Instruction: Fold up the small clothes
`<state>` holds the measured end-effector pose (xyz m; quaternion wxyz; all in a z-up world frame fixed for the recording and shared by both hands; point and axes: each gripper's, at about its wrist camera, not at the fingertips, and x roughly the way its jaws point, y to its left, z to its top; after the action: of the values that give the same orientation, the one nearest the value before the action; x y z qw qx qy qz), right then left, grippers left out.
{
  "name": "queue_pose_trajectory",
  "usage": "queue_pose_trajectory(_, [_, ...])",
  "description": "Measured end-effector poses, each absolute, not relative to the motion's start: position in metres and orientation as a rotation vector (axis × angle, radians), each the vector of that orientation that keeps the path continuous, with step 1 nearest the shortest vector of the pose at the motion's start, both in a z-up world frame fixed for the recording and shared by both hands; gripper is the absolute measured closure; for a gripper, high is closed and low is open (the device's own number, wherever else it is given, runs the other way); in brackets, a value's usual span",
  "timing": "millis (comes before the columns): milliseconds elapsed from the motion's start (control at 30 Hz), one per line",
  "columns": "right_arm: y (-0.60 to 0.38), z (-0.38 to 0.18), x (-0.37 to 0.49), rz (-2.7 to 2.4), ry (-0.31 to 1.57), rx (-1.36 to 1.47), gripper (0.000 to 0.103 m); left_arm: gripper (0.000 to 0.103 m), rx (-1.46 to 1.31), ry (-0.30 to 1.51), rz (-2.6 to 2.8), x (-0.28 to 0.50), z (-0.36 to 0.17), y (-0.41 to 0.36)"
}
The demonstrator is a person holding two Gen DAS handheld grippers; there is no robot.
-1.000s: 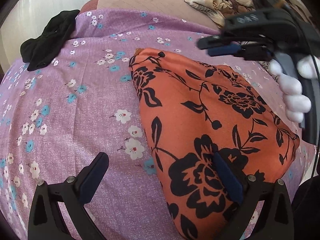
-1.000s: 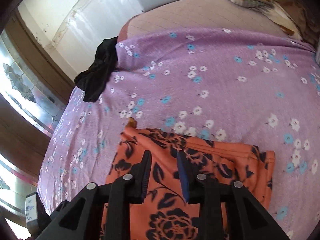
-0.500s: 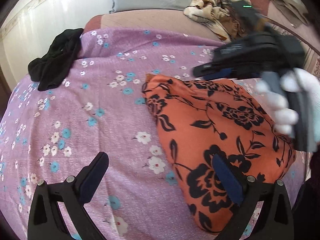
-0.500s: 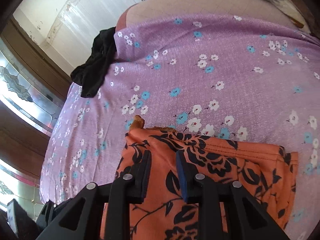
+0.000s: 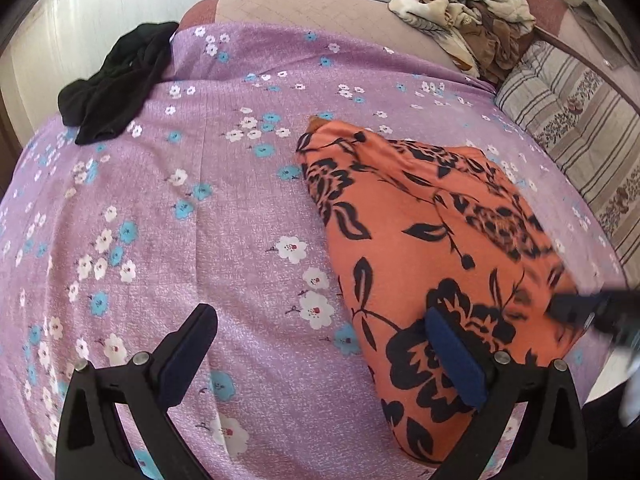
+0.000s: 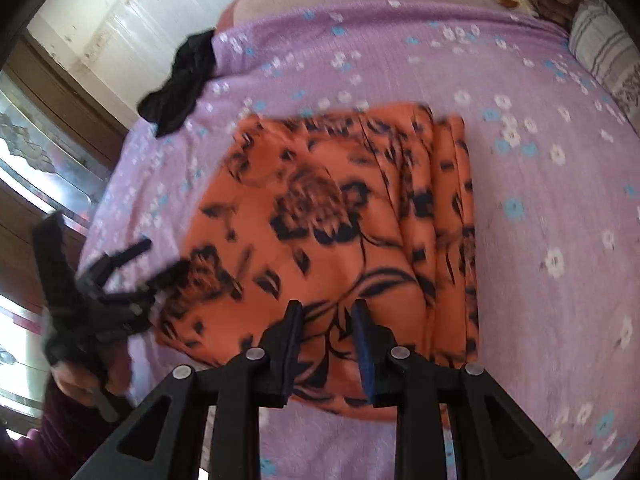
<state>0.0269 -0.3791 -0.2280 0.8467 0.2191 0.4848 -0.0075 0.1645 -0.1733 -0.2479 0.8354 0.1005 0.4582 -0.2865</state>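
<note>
— So, left wrist view first: what is the status of the left hand-held gripper (image 5: pixel 320 352)?

— Its two fingers are spread wide with nothing between them. The left finger (image 5: pixel 188 356) sits over the purple flowered bedsheet (image 5: pixel 168 240); the right finger (image 5: pixel 456 360) overlaps the near corner of the orange cloth (image 5: pixel 420 248).

— Position of the cloth?

— Folded and lying flat on the bedsheet, right of centre. It is orange with a black flower print. A blurred dark shape at the right edge, over the cloth's near right corner, is the right hand-held gripper (image 5: pixel 588 312); from this view its opening cannot be read.

— Other items?

— A black garment (image 5: pixel 116 88) lies crumpled at the far left edge of the sheet, well apart from the cloth. A heap of beige patterned clothes (image 5: pixel 464 8) sits at the far right, near a striped cushion (image 5: pixel 568 120).

— Right wrist view?

— The right hand-held gripper (image 6: pixel 326 344) has its fingers set narrowly apart, a small gap visible, with no fabric caught between them. They hover over the near edge of the orange cloth (image 6: pixel 332 208), which shows stacked fold edges along its right side. The left hand-held gripper (image 6: pixel 132 268) appears blurred at the cloth's left corner, fingers apart. The black garment (image 6: pixel 184 80) lies at the far left of the bedsheet (image 6: pixel 540 200).
</note>
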Motion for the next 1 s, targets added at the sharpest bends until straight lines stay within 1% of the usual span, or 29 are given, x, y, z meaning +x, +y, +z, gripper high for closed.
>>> queue_pose_trajectory(33, [-0.379,-0.230,0.018,-0.005,0.956,0.466,0.074,0.000,0.199,0.973,-0.590,0.166,-0.247,-0.173])
queue_pose_trajectory(233, [-0.386,-0.228,0.011,0.022,0.944,0.505,0.074,0.000,0.214,0.918,-0.529,0.160,-0.240,-0.172])
queue_pose_trajectory(333, [-0.389,-0.223,0.016,0.033,0.957,0.515,0.074,0.000,0.277,0.968,-0.573,0.154,-0.253,-0.183])
queue_pose_trajectory(400, [-0.398,-0.217,0.016,0.044,0.953,0.570,0.074,0.000,0.276,0.953,-0.579,0.149,-0.254,-0.186])
queue_pose_trajectory(500, [-0.410,-0.205,0.007,0.052,0.868,0.637,0.074,0.000,0.270,0.936,-0.602,0.148,-0.247,-0.189])
queue_pose_trajectory(533, [-0.415,-0.200,0.004,0.043,0.833,0.646,0.071,0.000,0.260,0.926,-0.601,0.150,-0.244,-0.189])
queue_pose_trajectory(567, [-0.423,-0.196,0.000,0.026,0.794,0.661,0.067,0.000,0.244,0.914,-0.599,0.151,-0.241,-0.190])
queue_pose_trajectory(633, [-0.440,-0.191,-0.008,-0.021,0.728,0.709,0.018,0.000,0.203,0.896,-0.615,0.155,-0.236,-0.191])
queue_pose_trajectory(667, [-0.448,-0.190,-0.010,-0.042,0.696,0.734,0.015,0.000,0.188,0.891,-0.621,0.157,-0.234,-0.192])
queue_pose_trajectory(767, [-0.471,-0.196,-0.006,-0.069,0.689,0.811,0.016,0.000,0.174,0.890,-0.636,0.166,-0.238,-0.195])
queue_pose_trajectory(900, [-0.500,-0.220,0.016,-0.076,0.730,0.942,0.016,0.000,0.169,0.966,-0.647,0.177,-0.254,-0.200])
queue_pose_trajectory(1000, [-0.510,-0.243,0.032,-0.081,0.804,1.002,0.016,0.000,0.163,0.986,-0.679,0.178,-0.259,-0.202])
